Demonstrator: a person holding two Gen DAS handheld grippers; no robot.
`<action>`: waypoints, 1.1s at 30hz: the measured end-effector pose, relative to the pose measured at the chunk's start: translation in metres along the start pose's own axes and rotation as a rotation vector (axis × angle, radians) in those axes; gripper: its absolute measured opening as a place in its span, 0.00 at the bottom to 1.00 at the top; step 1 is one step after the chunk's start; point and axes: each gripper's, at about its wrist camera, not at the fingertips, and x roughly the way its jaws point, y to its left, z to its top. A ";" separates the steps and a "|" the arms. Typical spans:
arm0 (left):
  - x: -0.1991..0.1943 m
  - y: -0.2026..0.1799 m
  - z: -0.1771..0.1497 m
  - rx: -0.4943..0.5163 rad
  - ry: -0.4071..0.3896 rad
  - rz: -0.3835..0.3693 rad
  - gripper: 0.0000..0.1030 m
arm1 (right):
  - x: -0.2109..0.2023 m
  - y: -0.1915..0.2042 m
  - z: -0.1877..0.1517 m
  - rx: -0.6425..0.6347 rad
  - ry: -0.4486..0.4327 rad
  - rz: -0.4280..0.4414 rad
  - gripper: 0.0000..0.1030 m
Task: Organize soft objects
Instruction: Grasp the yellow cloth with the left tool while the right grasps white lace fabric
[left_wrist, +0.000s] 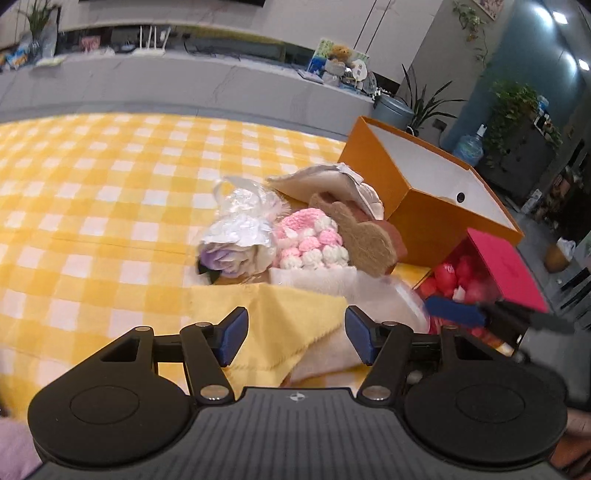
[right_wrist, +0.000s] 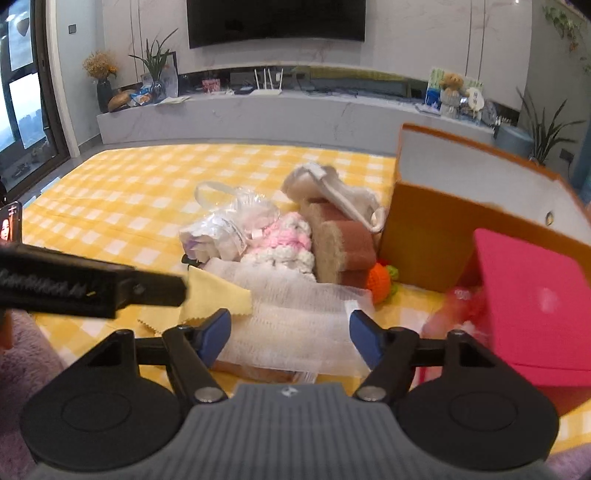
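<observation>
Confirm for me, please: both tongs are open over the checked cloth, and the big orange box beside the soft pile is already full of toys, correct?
Not quite. The orange box is empty: the left wrist view shows only its bare white inside. The rest holds: the left tongs and right tongs are both open over the checked cloth, and the box stands beside the soft pile.
</observation>
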 end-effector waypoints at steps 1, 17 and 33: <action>0.009 -0.001 0.001 0.004 0.016 0.006 0.69 | 0.005 0.000 0.000 0.002 0.006 0.002 0.68; 0.028 0.009 -0.004 -0.022 0.020 0.089 0.04 | 0.027 -0.014 -0.012 0.053 0.027 0.041 0.18; -0.020 -0.021 -0.020 0.023 -0.073 0.065 0.03 | -0.039 -0.028 -0.025 0.074 -0.040 0.011 0.00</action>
